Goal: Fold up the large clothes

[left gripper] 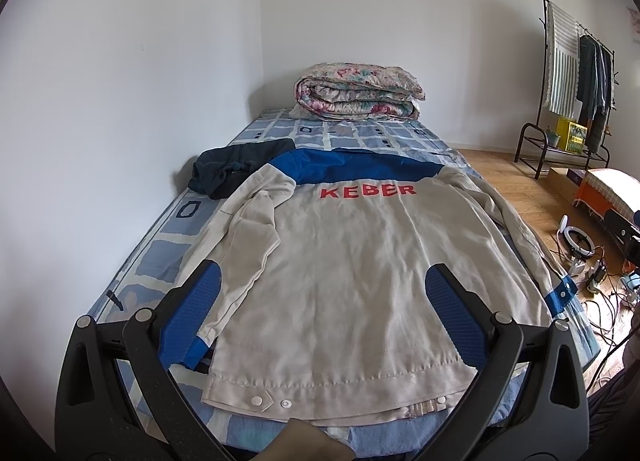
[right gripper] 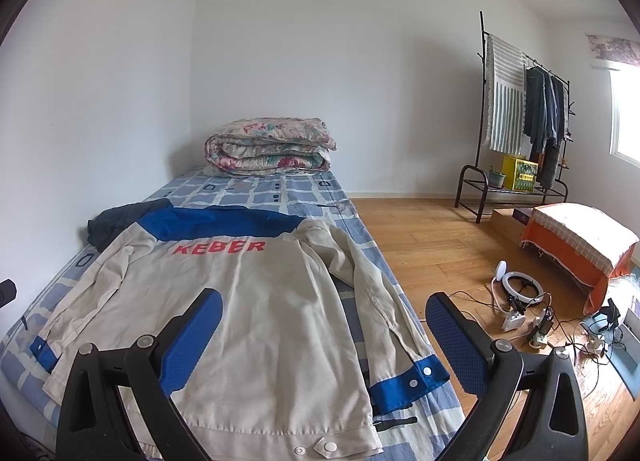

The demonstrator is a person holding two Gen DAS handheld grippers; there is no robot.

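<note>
So the jacket [left gripper: 344, 281] was laid out flat, back side up, on the bed [left gripper: 168, 249]. Beige w/ a blue yoke and red KEBER lettering. Its long axis ran straight out ahead of both sets of fingers: hem nearest them, collar at the far end.

Left gripper [left gripper: 323, 295] was spread wide w/ nothing between the blue pads, hovering above the hem end. From its view the jacket body sat right in the gap between the fingers, and the left sleeve [left gripper: 248, 245] lay just outboard of the left-side finger, cuff pointing back toward the camera.

Right gripper [right gripper: 322, 319] was also wide open and empty. Through its gap you could see the right half of the body plus the right sleeve [right gripper: 372, 293], which ran along the bed edge; its blue cuff [right gripper: 408, 381] sat just inside the right-side finger, low and close.

Imo that was the relation the next move hung on: each sleeve lay on its own gripper's side, so each arm was nearer to its own one, prob. for folding inward across the back. Neither gripper looked to be touching cloth yet, tho the height above it was hard to judge w/ the fisheye.
</note>
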